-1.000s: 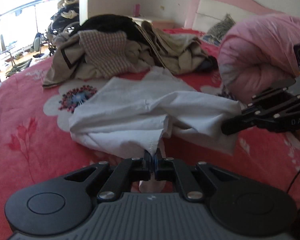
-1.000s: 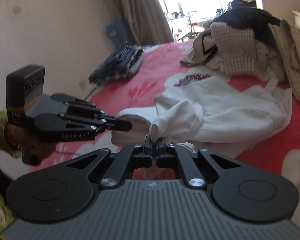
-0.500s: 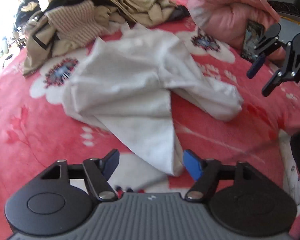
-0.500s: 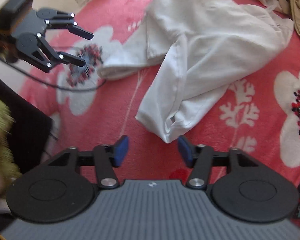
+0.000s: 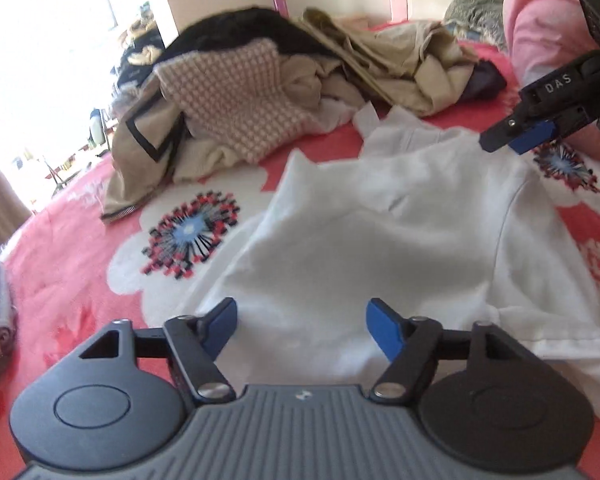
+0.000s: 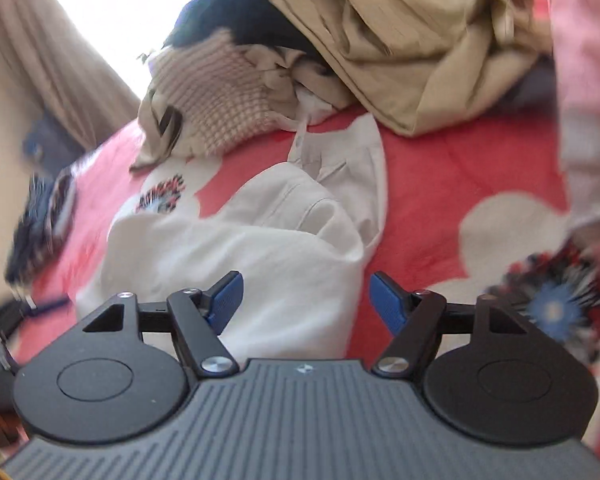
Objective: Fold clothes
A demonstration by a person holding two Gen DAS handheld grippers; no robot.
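A white garment [image 5: 380, 232] lies crumpled on the red flowered bedspread [image 5: 68, 280]; it also shows in the right wrist view [image 6: 236, 248]. My left gripper [image 5: 302, 326] is open and empty, low over the garment's near edge. My right gripper [image 6: 306, 300] is open and empty, just above the garment's side. The right gripper also shows in the left wrist view [image 5: 520, 136] at the garment's far right corner.
A pile of unfolded clothes [image 5: 260, 92] sits behind the garment, with beige, checked and black pieces; it also shows in the right wrist view [image 6: 340, 48]. A pink rolled quilt [image 5: 548, 24] lies at the right. Dark folded clothes [image 6: 40, 224] lie at the bed's left edge.
Both grippers let go of the white garment one second ago and opened. Since then both have dropped low and moved forward over the garment toward the clothes pile.
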